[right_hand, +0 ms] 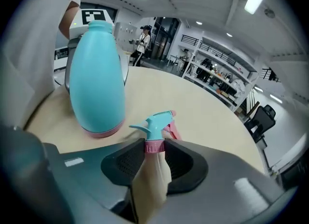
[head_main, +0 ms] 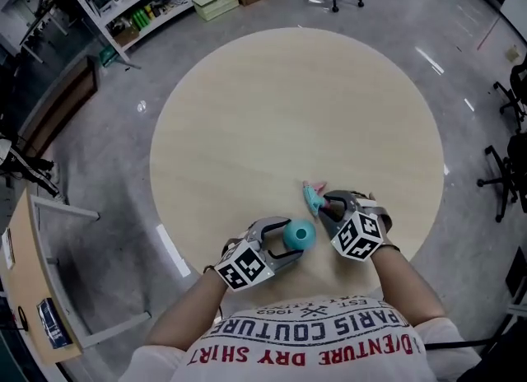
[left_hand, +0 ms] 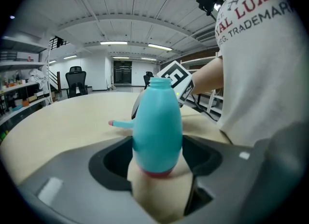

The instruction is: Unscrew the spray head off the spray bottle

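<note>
A: Starting at the right gripper (right_hand: 154, 147): closed on anything?
B: Clamped across the pink collar of the spray head (right_hand: 157, 120). Nozzle and trigger jutting out past the jaw tips, pointing away from the hand.

A: Threaded onto the spray bottle (right_hand: 96, 78)?
B: No. Apart from it, with a plain gap between. Bottle just ahead and to the left of those jaws, standing upright, neck bare and open on top.

A: And the left gripper (left_hand: 157, 162)?
B: Shut around the low belly of that bottle, pinning it upright on the table (head_main: 272, 92). Squarely between its jaws, long axis straight up.

A: Head resting on the table yet?
B: Cannot tell. Close above the wood, collar end toward the hand, no contact visible either way.

A: Key relation for the next move?
B: Head on the right of the bottle, near it but not touching, and far nearer the right hand than the left. Probably done with the unscrewing, so likely only a matter of setting the head down there, clear of the bottle and the left jaws.
</note>
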Motion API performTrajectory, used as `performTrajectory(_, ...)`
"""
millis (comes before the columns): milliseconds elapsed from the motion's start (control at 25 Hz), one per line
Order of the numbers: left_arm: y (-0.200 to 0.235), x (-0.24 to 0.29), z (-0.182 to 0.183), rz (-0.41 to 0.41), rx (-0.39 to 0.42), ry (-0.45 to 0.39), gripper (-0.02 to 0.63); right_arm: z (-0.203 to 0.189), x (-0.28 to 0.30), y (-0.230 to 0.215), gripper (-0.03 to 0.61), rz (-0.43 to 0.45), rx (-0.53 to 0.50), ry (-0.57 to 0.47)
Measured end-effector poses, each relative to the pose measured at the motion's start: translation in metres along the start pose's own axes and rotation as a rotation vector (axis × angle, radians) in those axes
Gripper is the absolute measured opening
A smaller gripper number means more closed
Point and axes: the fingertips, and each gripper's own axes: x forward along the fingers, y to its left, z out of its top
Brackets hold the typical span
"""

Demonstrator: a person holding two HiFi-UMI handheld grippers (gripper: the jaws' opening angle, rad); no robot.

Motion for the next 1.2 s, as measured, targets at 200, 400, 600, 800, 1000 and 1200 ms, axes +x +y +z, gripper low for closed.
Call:
performTrajectory(200,-0.004,-0.003,-0.002,0.002,-0.001,0.015,0.321,0.001,0.001,0.010,0.146,0.049,0.062,-0.014)
performTrajectory(400,0.005,-0.003,-0.006,0.058,-0.004,0.013,0.321,0.014,-0.013,-0.005,0.250,0.013,0.270,-0.128)
performTrajectory(600,0.005,-0.031,0.004,0.097,-0.103,-0.084,0.337,0.058,-0.091,-0.005,0.244,-0.010,0.466,-0.351)
performTrajectory(800,-0.012,-0.084,0.026,0.213,-0.206,-0.170,0.158,0.082,-0.158,0.046,0.002,0.043,0.586,-0.471)
performTrajectory(1000,-0.074,-0.086,0.049,0.153,-0.277,-0.215,0.002,0.084,-0.179,0.108,0.002,0.127,0.628,-0.508)
performTrajectory(1200,-0.159,-0.064,0.035,0.065,-0.321,-0.193,0.002,0.061,-0.198,0.178,0.002,0.187,0.691,-0.529)
